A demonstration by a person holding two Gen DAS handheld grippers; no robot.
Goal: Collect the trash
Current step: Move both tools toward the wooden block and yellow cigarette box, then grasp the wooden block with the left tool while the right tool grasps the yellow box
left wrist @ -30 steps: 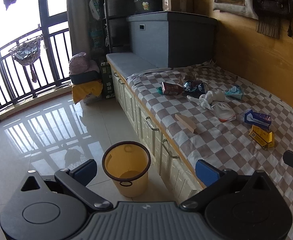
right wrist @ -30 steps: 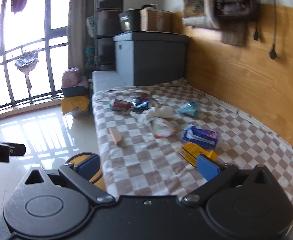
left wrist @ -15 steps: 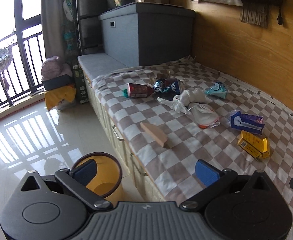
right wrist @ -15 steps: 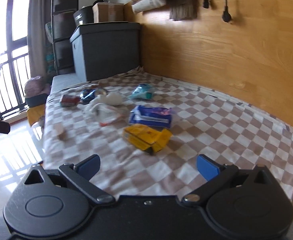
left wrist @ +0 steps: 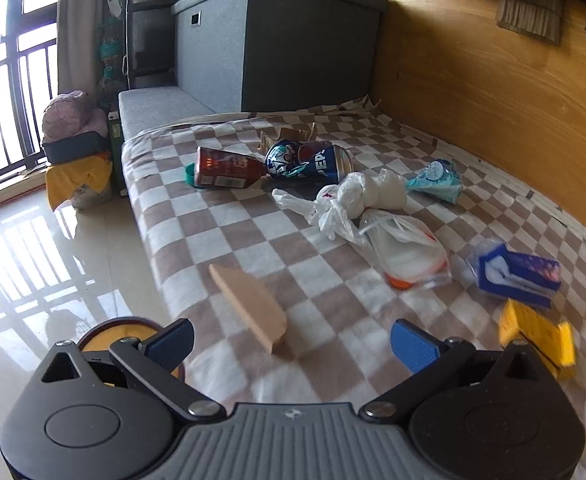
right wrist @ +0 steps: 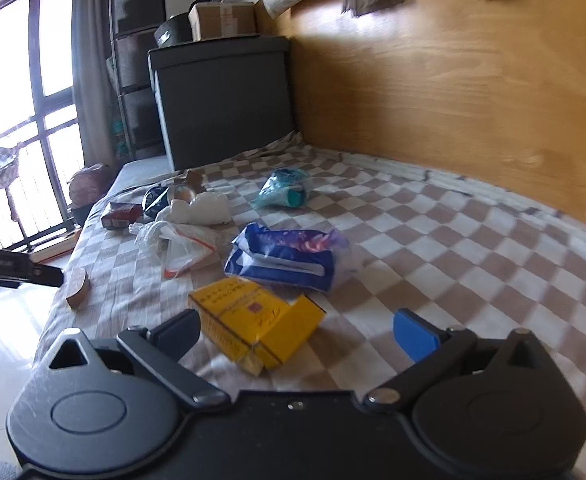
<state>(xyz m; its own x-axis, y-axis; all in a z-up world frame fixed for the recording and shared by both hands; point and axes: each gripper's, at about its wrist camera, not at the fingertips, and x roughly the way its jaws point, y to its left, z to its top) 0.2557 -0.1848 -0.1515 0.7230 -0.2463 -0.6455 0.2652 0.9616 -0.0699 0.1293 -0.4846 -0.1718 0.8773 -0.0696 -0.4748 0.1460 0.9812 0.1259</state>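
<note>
Trash lies on a checkered bed cover. In the left wrist view I see a tan wooden piece, a red can, a blue Pepsi can, white plastic bags, a teal wrapper, a blue packet and a yellow box. My left gripper is open, just short of the wooden piece. My right gripper is open, with the yellow box between its fingers and the blue packet beyond.
A yellow bin with a dark rim stands on the tiled floor beside the bed, partly behind my left finger. A grey storage box stands at the bed's far end. A wooden wall runs along the right.
Both grippers have moved forward and lower over the bed. The wooden piece now sits close before the left gripper, and the yellow box has come between the right gripper's fingers.
</note>
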